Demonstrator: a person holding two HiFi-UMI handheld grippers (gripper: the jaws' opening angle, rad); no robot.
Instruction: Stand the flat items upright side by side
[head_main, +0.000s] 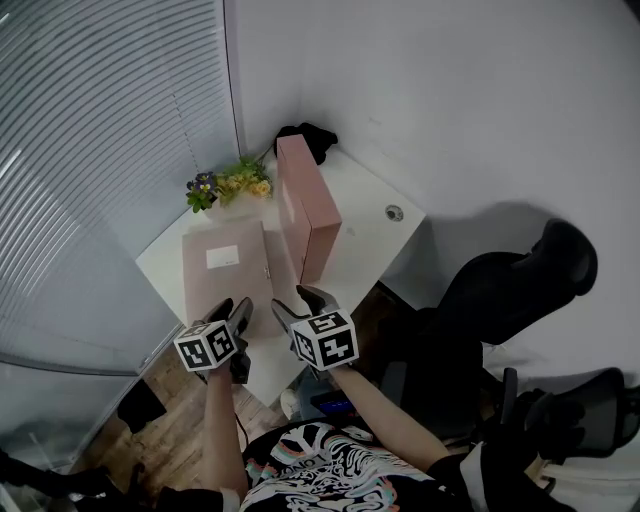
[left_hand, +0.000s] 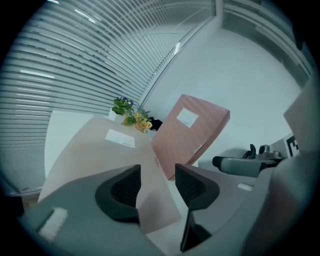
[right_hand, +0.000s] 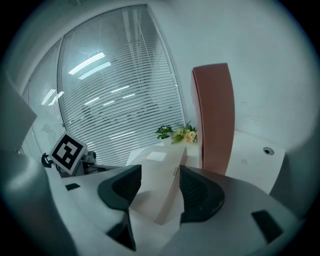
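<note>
A pale pink flat file box (head_main: 226, 268) with a white label lies on the white desk (head_main: 370, 225). Just to its right a darker pink file box (head_main: 308, 205) stands upright on its edge. Both grippers hover at the lying box's near edge. My left gripper (head_main: 238, 320) is open over its near corner (left_hand: 150, 200), and nothing sits between its pads (left_hand: 125, 192). My right gripper (head_main: 296, 306) is open too. It straddles the box's near right edge (right_hand: 167, 200), with gaps showing on both sides. The upright box (right_hand: 215, 115) rises behind.
A small pot of flowers (head_main: 230, 185) stands in the desk's back corner, with a black object (head_main: 312, 138) behind the upright box. Slatted blinds (head_main: 100, 150) line the left side. A cable grommet (head_main: 394, 212) sits at the desk's right. A black office chair (head_main: 500, 290) stands to the right.
</note>
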